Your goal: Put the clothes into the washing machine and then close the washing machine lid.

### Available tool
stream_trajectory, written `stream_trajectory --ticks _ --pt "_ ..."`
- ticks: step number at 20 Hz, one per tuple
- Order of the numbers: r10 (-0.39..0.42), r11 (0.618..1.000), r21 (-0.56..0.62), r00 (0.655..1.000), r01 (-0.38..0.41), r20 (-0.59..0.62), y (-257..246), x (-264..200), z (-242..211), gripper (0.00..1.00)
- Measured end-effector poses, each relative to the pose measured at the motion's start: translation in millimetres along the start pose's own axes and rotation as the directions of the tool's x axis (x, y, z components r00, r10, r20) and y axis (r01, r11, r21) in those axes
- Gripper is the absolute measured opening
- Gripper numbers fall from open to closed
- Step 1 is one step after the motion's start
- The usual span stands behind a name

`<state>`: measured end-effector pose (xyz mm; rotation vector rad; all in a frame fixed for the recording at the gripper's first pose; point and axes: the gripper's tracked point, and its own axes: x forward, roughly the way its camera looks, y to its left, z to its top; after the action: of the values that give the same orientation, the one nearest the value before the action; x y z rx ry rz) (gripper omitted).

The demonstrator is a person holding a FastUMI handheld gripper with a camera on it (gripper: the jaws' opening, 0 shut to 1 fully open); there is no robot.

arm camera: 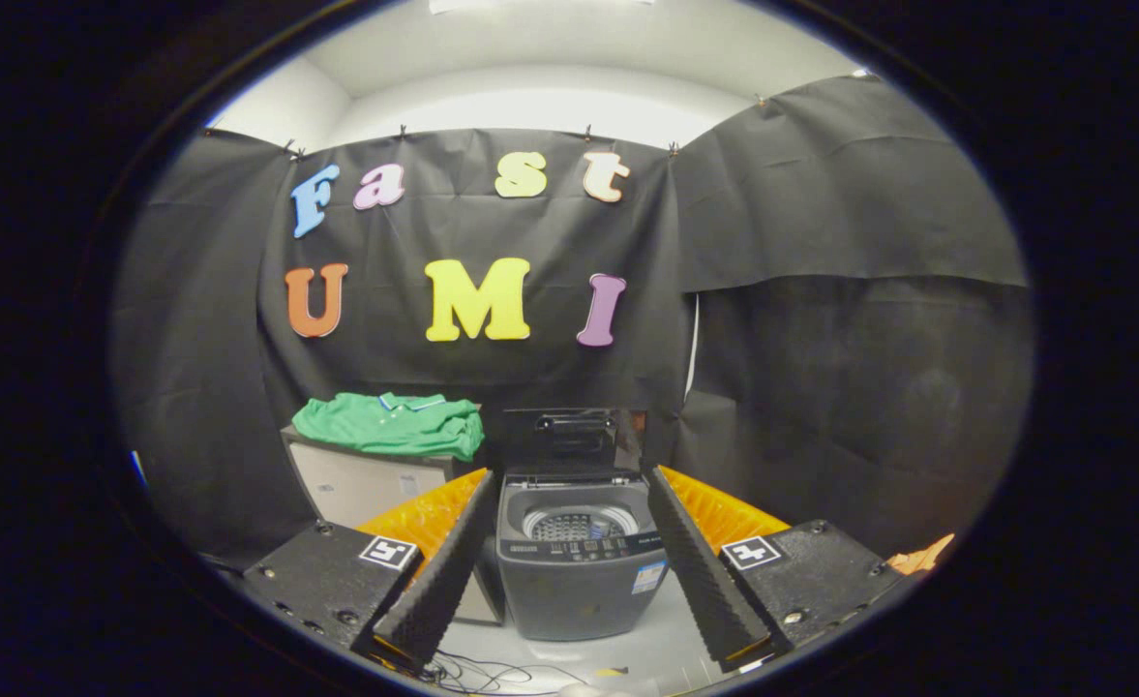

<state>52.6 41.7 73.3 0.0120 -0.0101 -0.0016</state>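
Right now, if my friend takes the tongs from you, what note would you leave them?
Tongs: open, holding nothing, aimed at the washing machine just ahead between the fingers.
Green shirt: folded on the box beside the machine, beyond the left finger.
Lid: up, drum looks empty.
Done: nothing yet.
Left: pick up the shirt, drop it into the drum, then close the lid.

tongs (569, 571) | fingers (438, 581) spread wide apart | nothing between them | level, pointing forward
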Motion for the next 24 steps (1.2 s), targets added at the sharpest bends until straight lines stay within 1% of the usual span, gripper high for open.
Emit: stream_trajectory --ticks 6,10,14,18,21,24 --pt "0.066 0.997 0.031 0.998 -0.065 -0.018 63 77 49 0.99" --pt "0.133 0.990 0.049 0.990 -0.131 -0.049 127 138 73 0.99" --pt "0.208 0.978 0.042 0.973 -0.204 -0.105 199 201 83 0.99" --pt "0.248 0.968 0.017 0.955 -0.249 -0.162 262 259 75 0.99" --pt "0.277 0.960 0.023 0.932 -0.280 -0.233 308 292 54 0.99" --pt "0.275 0.959 0.017 0.911 -0.283 -0.308 341 326 22 0.99"
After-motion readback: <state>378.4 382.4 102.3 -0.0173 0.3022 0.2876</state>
